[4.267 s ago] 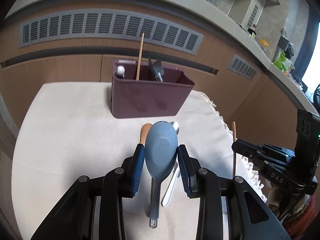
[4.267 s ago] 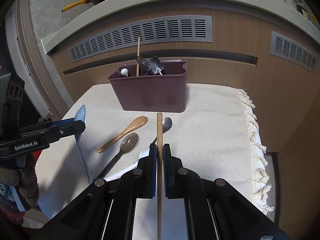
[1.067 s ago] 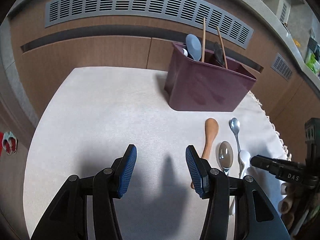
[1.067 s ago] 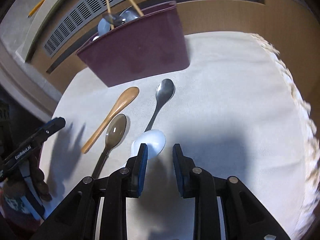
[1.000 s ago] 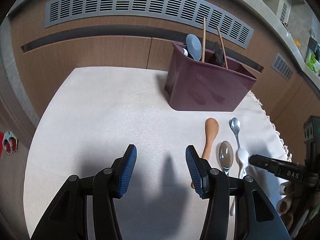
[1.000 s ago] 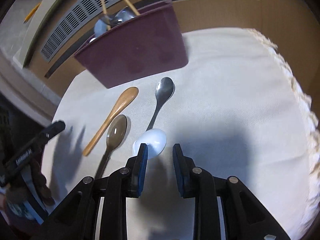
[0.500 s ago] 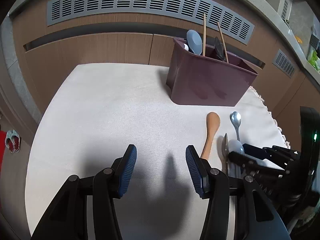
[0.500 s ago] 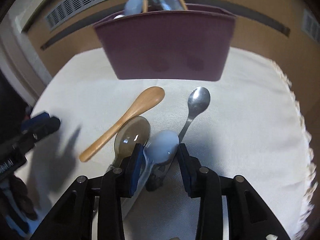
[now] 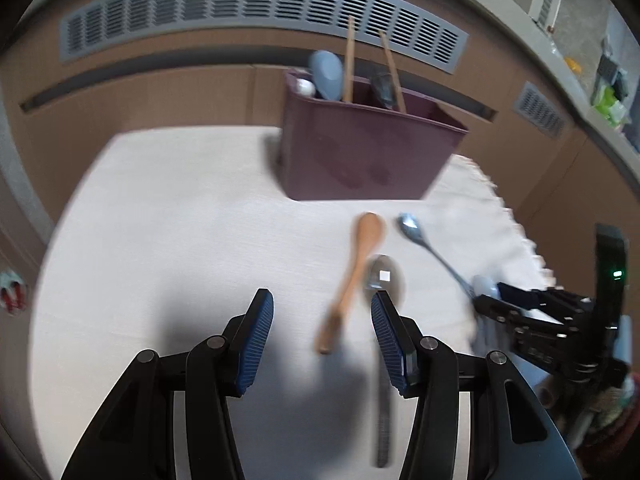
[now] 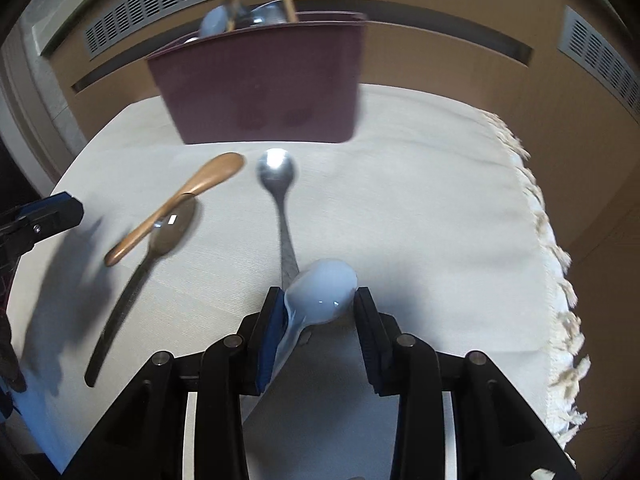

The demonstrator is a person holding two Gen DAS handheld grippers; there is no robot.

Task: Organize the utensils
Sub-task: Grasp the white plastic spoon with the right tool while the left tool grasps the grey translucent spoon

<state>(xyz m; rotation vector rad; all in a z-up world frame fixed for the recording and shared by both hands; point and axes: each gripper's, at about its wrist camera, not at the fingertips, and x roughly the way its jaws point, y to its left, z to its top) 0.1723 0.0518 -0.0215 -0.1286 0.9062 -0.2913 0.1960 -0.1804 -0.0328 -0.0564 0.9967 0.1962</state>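
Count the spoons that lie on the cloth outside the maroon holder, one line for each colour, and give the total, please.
Wooden brown spoon: 1
Dark translucent spoon: 1
Silver metal spoon: 1
Pale blue spoon, between the right gripper's jaws: 1
Total: 4

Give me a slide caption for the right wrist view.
Right gripper, jaws closing around pale blue spoon; three spoons left before maroon caddy.

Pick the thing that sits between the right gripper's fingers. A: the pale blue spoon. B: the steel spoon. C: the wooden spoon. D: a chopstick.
A: in the right wrist view the pale blue spoon's bowl lies between the closing jaws of the right gripper, while the wooden spoon and steel spoon lie farther out on the cloth.
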